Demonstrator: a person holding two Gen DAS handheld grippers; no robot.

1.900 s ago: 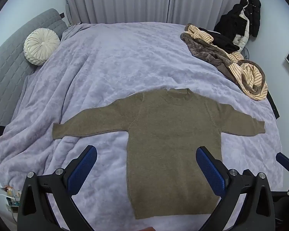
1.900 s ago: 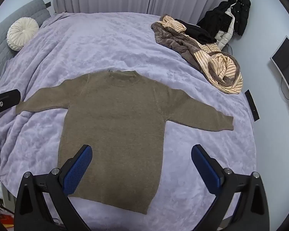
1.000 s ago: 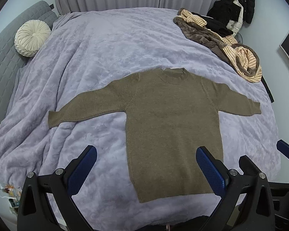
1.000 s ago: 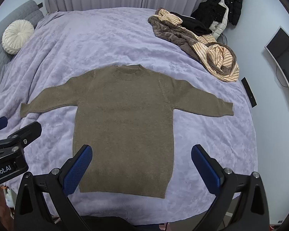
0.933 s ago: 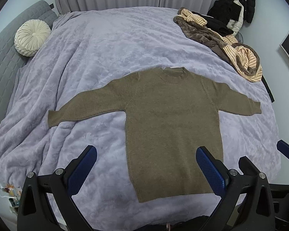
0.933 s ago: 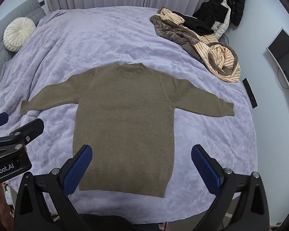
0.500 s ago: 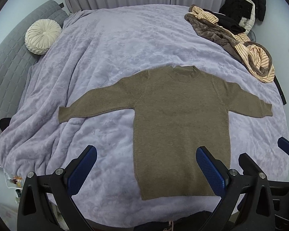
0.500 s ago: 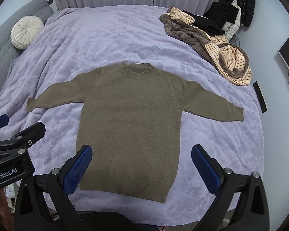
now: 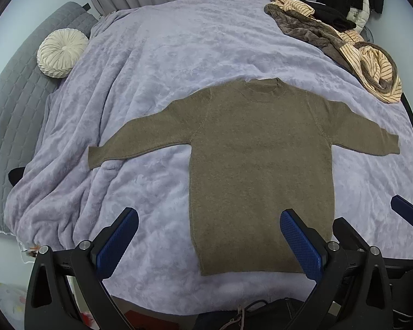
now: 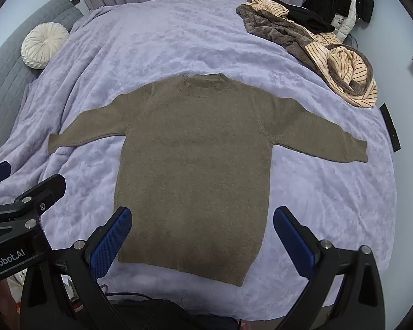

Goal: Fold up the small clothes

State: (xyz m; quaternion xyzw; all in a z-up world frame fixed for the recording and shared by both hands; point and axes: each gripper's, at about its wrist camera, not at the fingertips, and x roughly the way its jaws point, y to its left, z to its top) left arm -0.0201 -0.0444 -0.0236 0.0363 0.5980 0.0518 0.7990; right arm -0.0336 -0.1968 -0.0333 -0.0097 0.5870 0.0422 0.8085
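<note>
An olive-brown knit sweater (image 9: 258, 165) lies flat on the lavender bed cover (image 9: 179, 49), face up, both sleeves spread out, collar at the far end. It also shows in the right wrist view (image 10: 195, 165). My left gripper (image 9: 209, 236) is open and empty, held above the near edge of the bed over the sweater's hem. My right gripper (image 10: 201, 233) is open and empty, also above the hem. The left gripper shows at the left edge of the right wrist view (image 10: 24, 200).
A pile of brown and striped clothes (image 9: 352, 44) lies at the far right of the bed, with dark jackets (image 10: 341, 2) hanging behind it. A round cream cushion (image 9: 62, 52) sits on the grey headboard (image 9: 11, 104) at left. A dark strip (image 10: 389, 126) lies at the right bed edge.
Both grippers have pulled back and risen from the bed, so the whole sweater now shows. The sweater has not moved. Both stay open.
</note>
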